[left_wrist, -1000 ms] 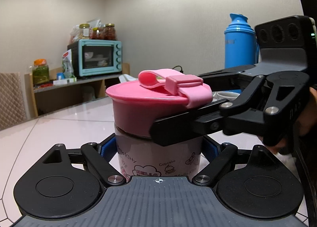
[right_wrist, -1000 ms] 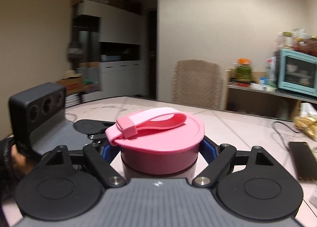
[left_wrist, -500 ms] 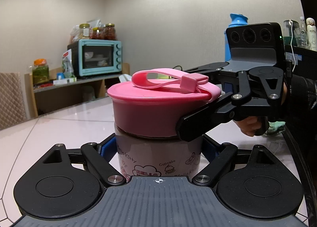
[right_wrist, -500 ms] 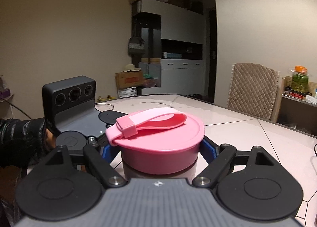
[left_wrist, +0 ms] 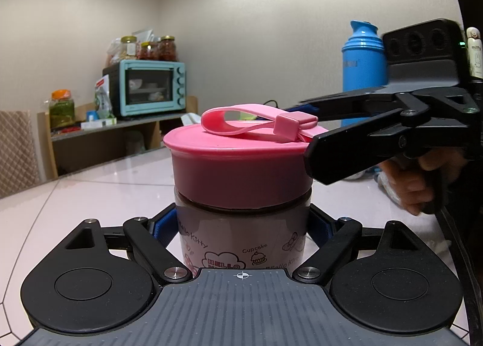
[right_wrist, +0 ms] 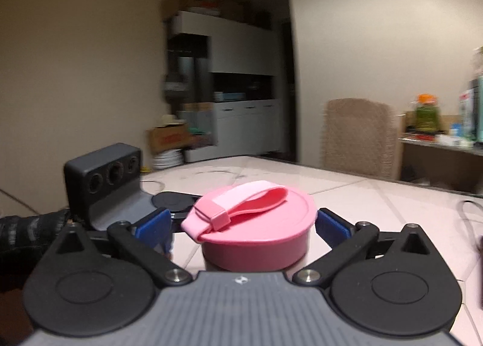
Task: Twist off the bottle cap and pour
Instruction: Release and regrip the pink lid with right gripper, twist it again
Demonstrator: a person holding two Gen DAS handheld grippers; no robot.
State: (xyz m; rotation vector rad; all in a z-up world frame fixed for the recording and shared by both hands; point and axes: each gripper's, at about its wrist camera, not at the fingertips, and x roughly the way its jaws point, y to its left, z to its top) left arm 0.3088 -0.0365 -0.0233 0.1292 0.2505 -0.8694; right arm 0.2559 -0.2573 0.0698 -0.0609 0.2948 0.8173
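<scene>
A Hello Kitty bottle (left_wrist: 241,243) with a wide pink screw cap (left_wrist: 241,170) and pink strap stands upright on the pale table. My left gripper (left_wrist: 241,225) is shut on the bottle's body just below the cap. In the right wrist view the cap (right_wrist: 259,237) sits between the blue pads (right_wrist: 332,228) with a gap on each side, so my right gripper (right_wrist: 241,228) is open around it. From the left wrist view the right gripper (left_wrist: 341,134) reaches in from the right at cap height.
A blue thermos (left_wrist: 363,74) stands behind the right gripper. A teal toaster oven (left_wrist: 148,89) and jars sit on a shelf at the back left. A chair (right_wrist: 359,137) stands at the table's far edge. A cable (right_wrist: 468,210) lies at the right.
My right gripper has let go of the cap: its pads have opened and it has swung back round the bottle. The left gripper and bottle have stayed still.
</scene>
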